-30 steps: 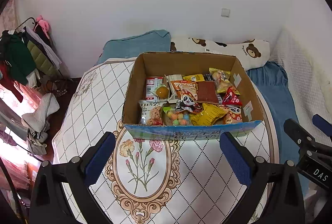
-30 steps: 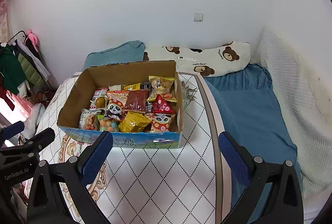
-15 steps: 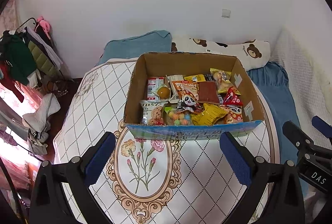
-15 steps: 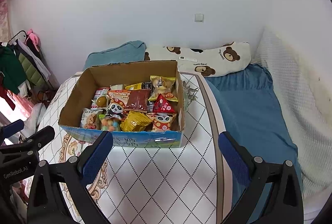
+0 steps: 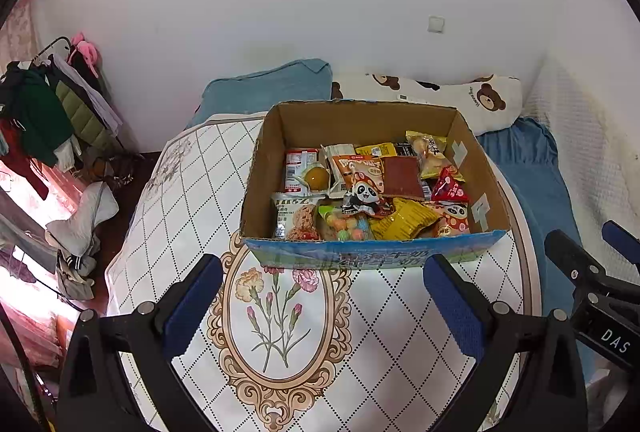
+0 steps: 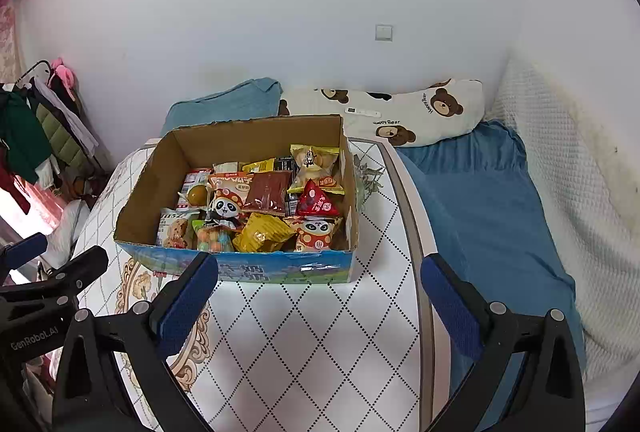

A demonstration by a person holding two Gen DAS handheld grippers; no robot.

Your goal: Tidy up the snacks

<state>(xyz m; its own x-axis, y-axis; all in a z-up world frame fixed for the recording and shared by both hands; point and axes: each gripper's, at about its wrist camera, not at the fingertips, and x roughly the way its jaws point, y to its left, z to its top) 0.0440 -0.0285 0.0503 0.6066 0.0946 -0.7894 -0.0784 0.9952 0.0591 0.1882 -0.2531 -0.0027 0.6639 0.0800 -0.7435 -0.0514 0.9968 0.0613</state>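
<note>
We found all snacks (image 5: 360, 192) lying in the cardboard box (image 5: 272, 136) on the desk (image 5: 304, 336), none outside; both the left hand-held gripper (image 5: 320, 308) and the right hand-held gripper (image 6: 320, 306) gaped, holding nothing. Either sorted or awaiting sorting.

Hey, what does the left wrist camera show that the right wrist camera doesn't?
Only the left wrist view shows the full oval flower motif on the tablecloth and the right tool's body at its right edge. Only the right wrist view shows the blue bedding stretching alongside the table and the left tool's body at its left edge. Both show the snack box with the panda packet and yellow bag inside, the bear pillow, and each view's own open, empty tool, left tool and right tool.
</note>
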